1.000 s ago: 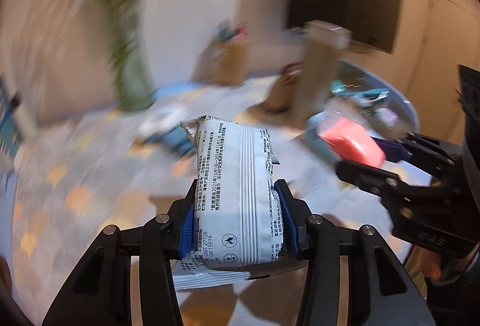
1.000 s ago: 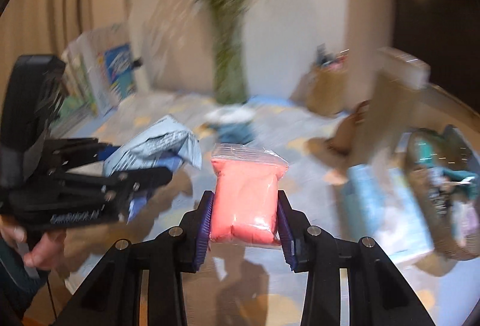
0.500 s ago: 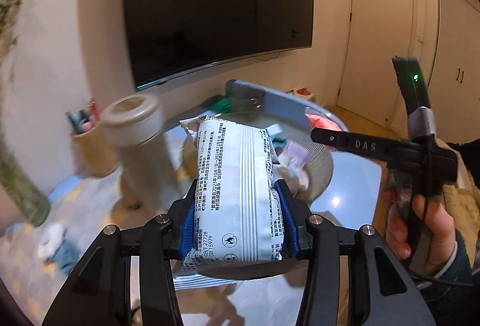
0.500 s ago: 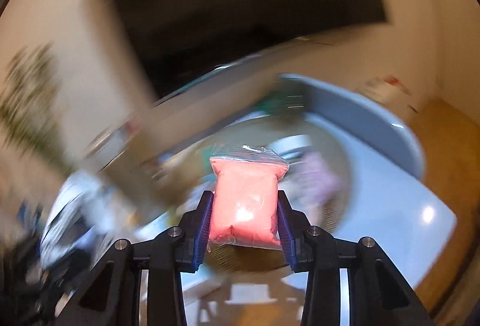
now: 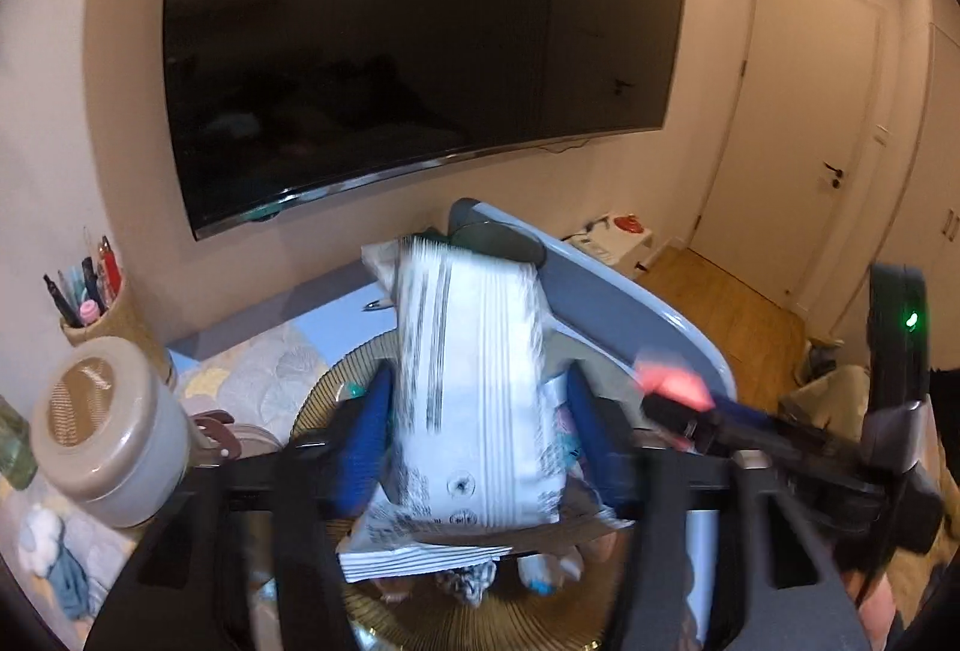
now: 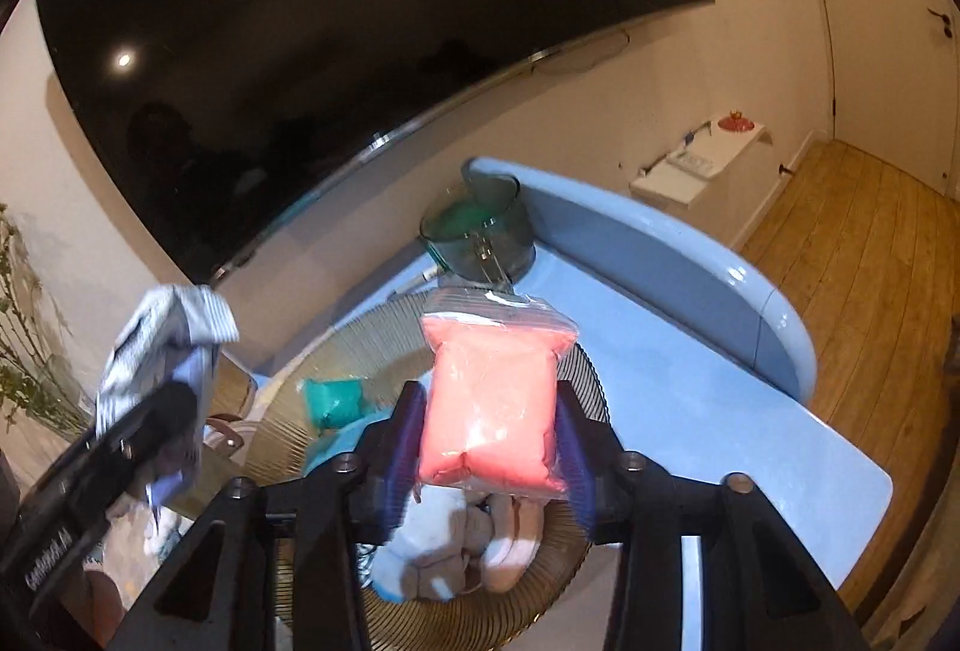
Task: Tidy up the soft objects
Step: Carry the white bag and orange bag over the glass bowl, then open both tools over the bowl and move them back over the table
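My left gripper point(image 5: 480, 429) has its jaws spread wider than the white printed tissue pack point(image 5: 474, 387), which sits loose between them above the round wire basket point(image 5: 318, 393). My right gripper point(image 6: 489, 447) is shut on a pink powder bag point(image 6: 492, 405) and holds it over the same basket point(image 6: 282, 411). The basket holds several soft items, among them a teal pouch point(image 6: 333, 399) and pale plush pieces point(image 6: 456, 549). The right gripper with the pink bag shows at the right of the left wrist view point(image 5: 672, 387). The left gripper and tissue pack show at the left of the right wrist view point(image 6: 162, 351).
The basket stands on a blue table point(image 6: 720, 429) with a raised rim. A dark green glass cup point(image 6: 480, 231) stands behind the basket. A lidded beige jar point(image 5: 102, 423) and a pen holder point(image 5: 96, 303) are at the left. A large TV point(image 5: 420, 51) hangs on the wall.
Both grippers swung right from the patterned surface to above the basket. The left jaws have opened, and the tissue pack is loose and blurred. The pink bag stays gripped.
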